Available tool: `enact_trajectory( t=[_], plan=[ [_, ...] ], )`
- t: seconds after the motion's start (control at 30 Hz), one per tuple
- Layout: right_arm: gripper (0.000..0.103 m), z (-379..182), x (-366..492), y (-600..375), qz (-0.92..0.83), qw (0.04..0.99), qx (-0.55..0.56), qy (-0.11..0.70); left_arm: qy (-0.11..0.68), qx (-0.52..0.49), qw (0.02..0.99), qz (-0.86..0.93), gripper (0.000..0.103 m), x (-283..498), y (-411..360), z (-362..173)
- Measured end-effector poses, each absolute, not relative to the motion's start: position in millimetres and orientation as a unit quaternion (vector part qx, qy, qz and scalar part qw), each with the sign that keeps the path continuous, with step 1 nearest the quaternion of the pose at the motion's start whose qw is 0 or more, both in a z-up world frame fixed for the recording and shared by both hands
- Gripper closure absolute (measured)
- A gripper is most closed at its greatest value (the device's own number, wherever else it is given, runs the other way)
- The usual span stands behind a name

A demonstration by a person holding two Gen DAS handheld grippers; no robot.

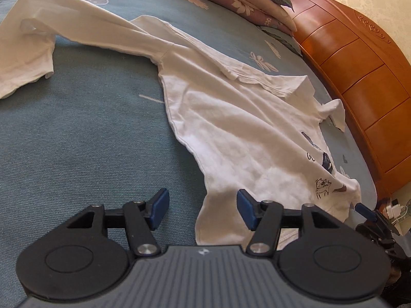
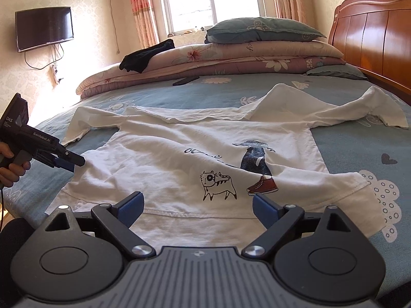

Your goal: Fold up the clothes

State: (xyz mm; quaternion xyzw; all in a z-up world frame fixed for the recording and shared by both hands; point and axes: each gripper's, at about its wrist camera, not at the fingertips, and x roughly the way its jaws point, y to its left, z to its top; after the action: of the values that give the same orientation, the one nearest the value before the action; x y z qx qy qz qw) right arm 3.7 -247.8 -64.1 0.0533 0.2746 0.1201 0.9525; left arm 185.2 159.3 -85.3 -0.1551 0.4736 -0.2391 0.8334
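1. While the white shirt [image 2: 195, 154] lies spread out on the blue bed sheet [image 2: 359, 143] with its picture side up, both claws are at its bottom edge. The bottom edge fills the low middle of the right wrist picture.

2. The right gripper [image 2: 197, 206] is wide open and holds nothing. The hem runs side to side just past its blue tips, so the shirt lies straight ahead of it.

3. The left gripper [image 1: 203, 209] is wide open too, with nothing in it. In its own picture, one bottom corner of the shirt sits right between its tips, at the low middle. In the right wrist picture this claw shows at the left edge, by the shirt's side, with a hand [image 2: 10, 165] on its handle.

4. The shirt's long way runs from the claws up toward the pillows [image 2: 262, 29]. Each claw is nearest its own end of the hem.

5. Farther up, the short sleeves stick out to the sides. One [image 2: 380, 110] is bumpy at the upper right, and the other is flatter at the left.

6. The shirt is open and a bit wrinkly, with no neat fold showing. I think a fold would lift the near edge toward the collar.

7. Far back are stacked quilts [image 2: 231, 59] and a wooden headboard [image 2: 372, 30].
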Motion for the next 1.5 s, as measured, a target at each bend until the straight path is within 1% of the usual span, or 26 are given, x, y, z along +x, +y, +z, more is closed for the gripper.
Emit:
enact_trajectory(
  t=[0.2,0.37,0.57,0.83,0.87,0.9,0.93,1.0,1.13,1.23,1.33,1.37,1.4,1.43,1.47,1.5],
  plan=[
    [0.009,-65,3,-244,0.12,0.952,0.045,0.278,0.459,-0.205,0.809,-0.304,0.045,183,153,-100],
    [0.009,-68,6,-241,0.123,0.95,0.042,0.285,0.453,-0.223,0.786,-0.357,0.045,167,146,-111],
    [0.009,-70,8,-239,0.123,0.949,0.039,0.288,0.443,-0.261,0.778,-0.361,0.045,157,159,-117],
    [0.009,-74,12,-236,0.125,0.944,0.044,0.302,0.435,-0.248,0.791,-0.351,0.044,183,158,-110],
    [0.009,-74,12,-235,0.125,0.944,0.04,0.302,0.435,-0.247,0.791,-0.352,0.046,187,155,-110],
    [0.009,-74,12,-234,0.125,0.944,0.036,0.302,0.435,-0.241,0.795,-0.348,0.051,191,151,-110],
    [0.009,-74,12,-234,0.123,0.945,0.033,0.301,0.433,-0.231,0.8,-0.344,0.071,194,147,-108],
    [0.009,-72,11,-233,0.121,0.946,0.026,0.3,0.43,-0.205,0.811,-0.338,0.096,197,141,-103],
    [0.009,-73,12,-231,0.122,0.945,0.021,0.303,0.413,-0.188,0.825,-0.336,0.096,198,144,-89],
    [0.009,-75,14,-229,0.126,0.943,0.019,0.307,0.404,-0.203,0.831,-0.323,0.096,199,159,-83],
    [0.009,-77,14,-228,0.128,0.943,0.018,0.307,0.417,-0.215,0.827,-0.309,0.095,195,169,-90],
    [0.009,-77,14,-228,0.129,0.943,0.018,0.307,0.422,-0.218,0.825,-0.306,0.092,193,170,-93],
    [0.009,-77,14,-228,0.129,0.942,0.018,0.308,0.429,-0.228,0.82,-0.303,0.077,191,173,-98],
    [0.009,-77,14,-228,0.129,0.942,0.018,0.308,0.432,-0.237,0.818,-0.295,0.06,189,177,-103],
    [0.009,-77,14,-228,0.129,0.942,0.018,0.308,0.434,-0.245,0.818,-0.287,0.057,186,181,-107],
    [0.009,-76,14,-228,0.129,0.943,0.017,0.307,0.432,-0.256,0.818,-0.282,0.057,183,185,-110]
  ],
)
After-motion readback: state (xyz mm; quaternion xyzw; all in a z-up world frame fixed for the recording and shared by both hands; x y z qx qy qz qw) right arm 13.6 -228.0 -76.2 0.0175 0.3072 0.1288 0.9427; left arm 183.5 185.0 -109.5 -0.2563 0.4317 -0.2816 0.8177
